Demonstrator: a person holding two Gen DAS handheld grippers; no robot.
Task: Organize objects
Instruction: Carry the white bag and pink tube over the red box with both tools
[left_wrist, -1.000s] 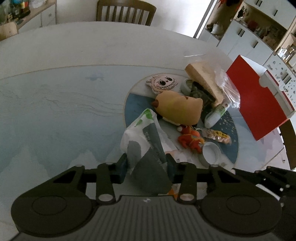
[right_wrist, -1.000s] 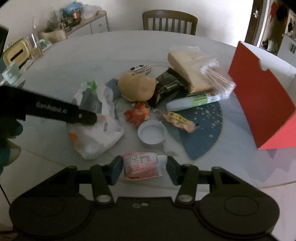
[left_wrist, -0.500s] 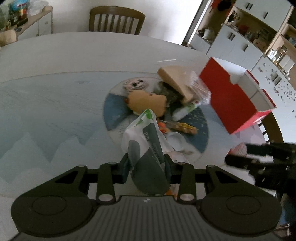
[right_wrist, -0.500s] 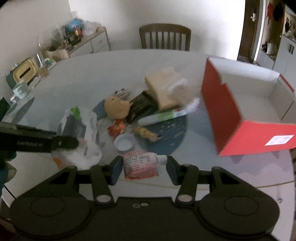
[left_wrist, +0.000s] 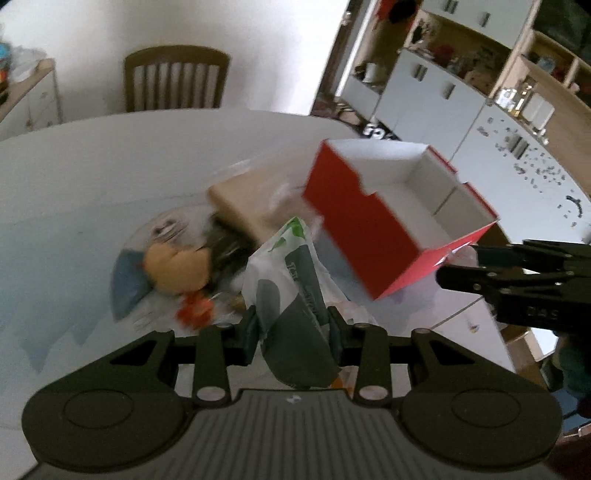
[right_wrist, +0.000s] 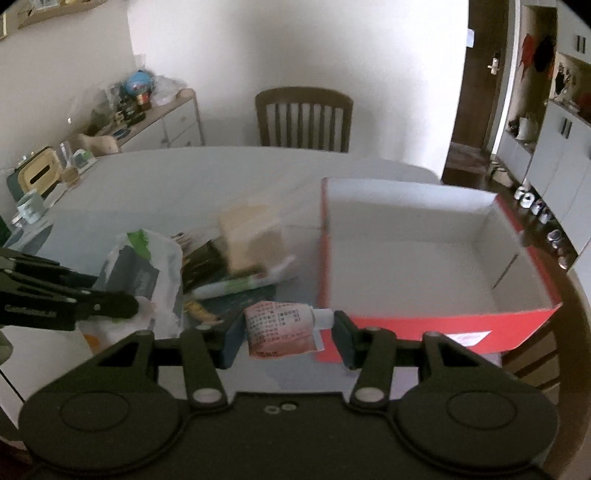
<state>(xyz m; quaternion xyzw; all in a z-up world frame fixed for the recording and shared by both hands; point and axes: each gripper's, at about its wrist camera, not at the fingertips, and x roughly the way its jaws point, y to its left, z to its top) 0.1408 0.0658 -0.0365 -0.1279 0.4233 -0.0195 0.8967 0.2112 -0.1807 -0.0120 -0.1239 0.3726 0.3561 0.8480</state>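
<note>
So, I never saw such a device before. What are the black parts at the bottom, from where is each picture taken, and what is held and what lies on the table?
The black parts are hand-held grippers with two fingers each; a person carries one in each hand. Each has a wide-angle camera looking forward along its fingers, so there is one picture per gripper.

The left gripper is shut on a white and green plastic bag. The right gripper is shut on a small pink tube with a white cap.

On the round table stands an open red box, white inside, with nothing visible in it. Beside it lies a pile: a yellow plush toy, a tan packet, a white and green tube and smaller blurred things.
</note>
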